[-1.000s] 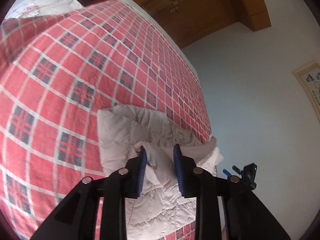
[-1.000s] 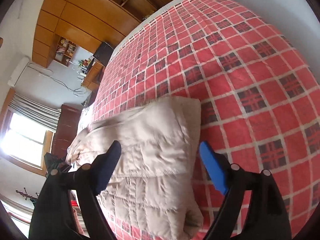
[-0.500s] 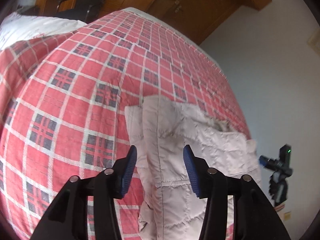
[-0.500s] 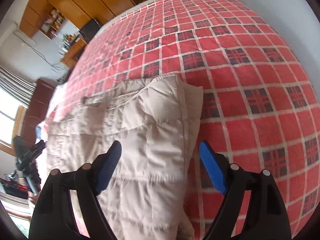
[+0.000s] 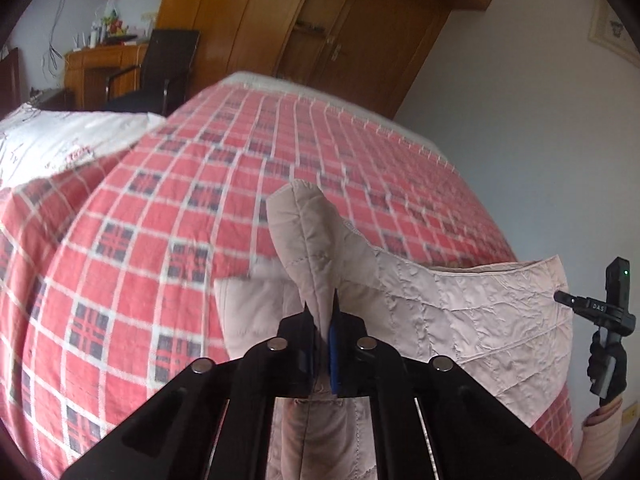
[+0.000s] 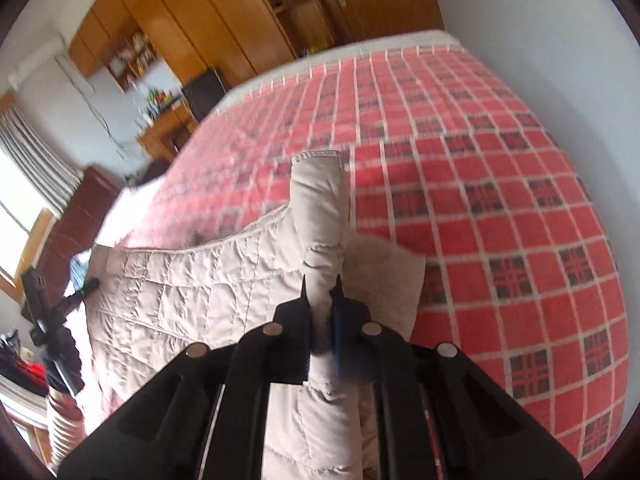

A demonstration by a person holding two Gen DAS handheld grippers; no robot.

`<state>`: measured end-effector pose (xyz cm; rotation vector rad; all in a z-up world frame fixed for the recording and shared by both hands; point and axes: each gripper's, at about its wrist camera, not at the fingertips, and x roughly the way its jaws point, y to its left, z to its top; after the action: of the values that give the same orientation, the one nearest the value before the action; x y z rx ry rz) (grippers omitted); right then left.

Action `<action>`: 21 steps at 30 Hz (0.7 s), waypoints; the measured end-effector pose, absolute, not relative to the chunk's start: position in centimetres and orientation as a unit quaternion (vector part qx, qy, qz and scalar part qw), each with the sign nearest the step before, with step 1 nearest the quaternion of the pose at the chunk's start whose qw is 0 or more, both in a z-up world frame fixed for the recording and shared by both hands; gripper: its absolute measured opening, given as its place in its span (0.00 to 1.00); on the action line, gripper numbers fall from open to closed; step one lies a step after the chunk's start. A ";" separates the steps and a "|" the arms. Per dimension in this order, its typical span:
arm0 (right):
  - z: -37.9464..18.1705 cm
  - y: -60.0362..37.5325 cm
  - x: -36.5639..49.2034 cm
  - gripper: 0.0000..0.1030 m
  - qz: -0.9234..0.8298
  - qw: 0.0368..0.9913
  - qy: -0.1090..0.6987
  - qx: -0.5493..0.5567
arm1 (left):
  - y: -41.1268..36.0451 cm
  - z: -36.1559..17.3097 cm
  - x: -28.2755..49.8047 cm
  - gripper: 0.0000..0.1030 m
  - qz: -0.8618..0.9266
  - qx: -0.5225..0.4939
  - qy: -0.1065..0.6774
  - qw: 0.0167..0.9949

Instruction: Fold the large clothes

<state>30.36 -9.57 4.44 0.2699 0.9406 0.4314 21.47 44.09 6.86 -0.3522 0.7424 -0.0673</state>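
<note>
Half a second ago both my tongs stood wide over the flat jacket [image 5: 460, 304]; now left tongs [image 5: 321, 312] and right tongs [image 6: 321, 292] each pinch an edge, lifted toward 12 o'clock off the bed [image 5: 160, 208] (next fold likely beginning).

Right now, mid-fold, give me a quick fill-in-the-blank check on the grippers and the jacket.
1. The left hand-held gripper is shut on the ____.
2. The right hand-held gripper is ____ on the same garment.
3. The jacket lies on a bed whose cover is red ____.
4. The jacket's colour is ____.

Missing words: jacket; shut; plaid; beige
</note>
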 end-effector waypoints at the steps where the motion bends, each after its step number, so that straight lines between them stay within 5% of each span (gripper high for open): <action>1: 4.9 -9.5 30.8 0.07 0.201 0.863 0.444 0.132 | 44.2 7.4 21.8 0.05 -0.027 -0.172 0.351 0.920; 21: -5.3 -8.6 37.4 0.13 0.147 0.814 0.538 0.160 | 45.5 -1.1 29.0 0.14 0.017 -0.169 0.472 0.865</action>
<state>37.41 -8.64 -5.29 0.3421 1.1479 0.3129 28.96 45.49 -1.12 -0.3536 0.9887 0.0352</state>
